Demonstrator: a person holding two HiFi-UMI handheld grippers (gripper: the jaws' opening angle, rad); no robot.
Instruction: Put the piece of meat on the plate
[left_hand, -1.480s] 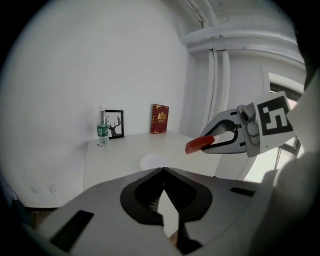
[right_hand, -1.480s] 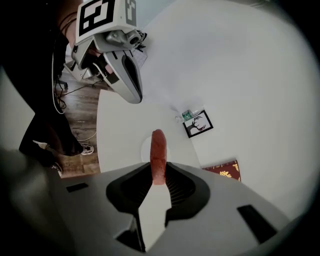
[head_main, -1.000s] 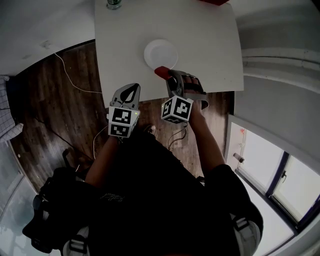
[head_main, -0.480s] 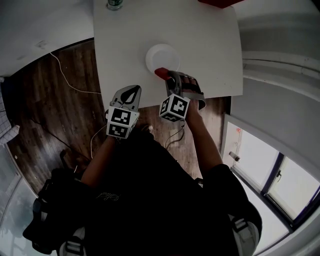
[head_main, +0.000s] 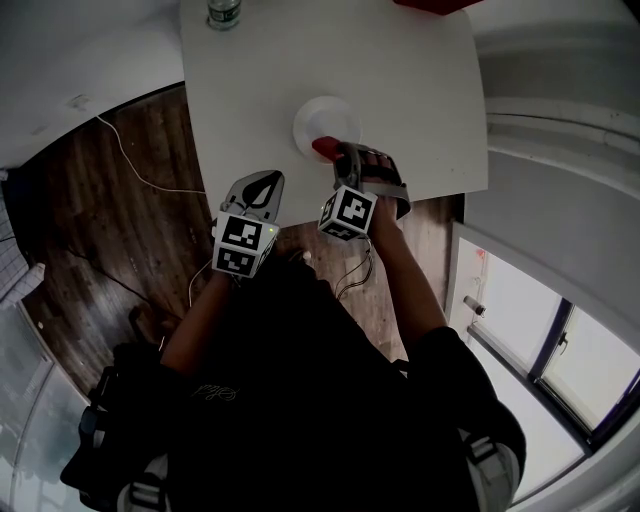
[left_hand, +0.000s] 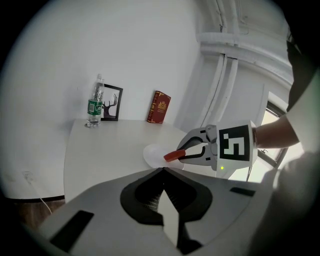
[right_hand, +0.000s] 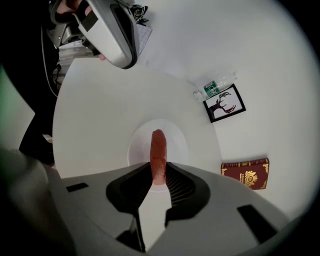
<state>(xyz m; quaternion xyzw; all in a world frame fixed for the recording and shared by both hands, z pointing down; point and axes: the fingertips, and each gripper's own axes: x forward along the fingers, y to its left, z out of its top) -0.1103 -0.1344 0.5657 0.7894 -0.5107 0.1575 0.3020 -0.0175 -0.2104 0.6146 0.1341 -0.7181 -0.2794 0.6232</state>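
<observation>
White round-cornered desk (head_main: 420, 90), nothing fancy: the reddish strip of meat (right_hand: 158, 155) is clamped by one end in the right tool (right_hand: 158, 172) and held over the small white round plate (head_main: 318, 115), probably so it can be lowered straight in. The left tool (left_hand: 162, 172) is held closed and empty back by the desk's edge, presumably out of the way.

The counter (head_main: 420, 80) is smooth, matt white. The floor (head_main: 110, 230) is dark wood planking with a faint sheen. The plate (head_main: 312, 112) looks smooth and plain white. The piece of meat (right_hand: 158, 147) is red-brown, with a finely grained, dull surface. The right gripper (right_hand: 158, 172) has a matt grey plastic shell; its fingers (right_hand: 179, 184) are black and ribbed on the inner faces. The bottle (left_hand: 94, 102) is clear plastic. The book (right_hand: 247, 173) has a dark red cover with gilt stamping.
</observation>
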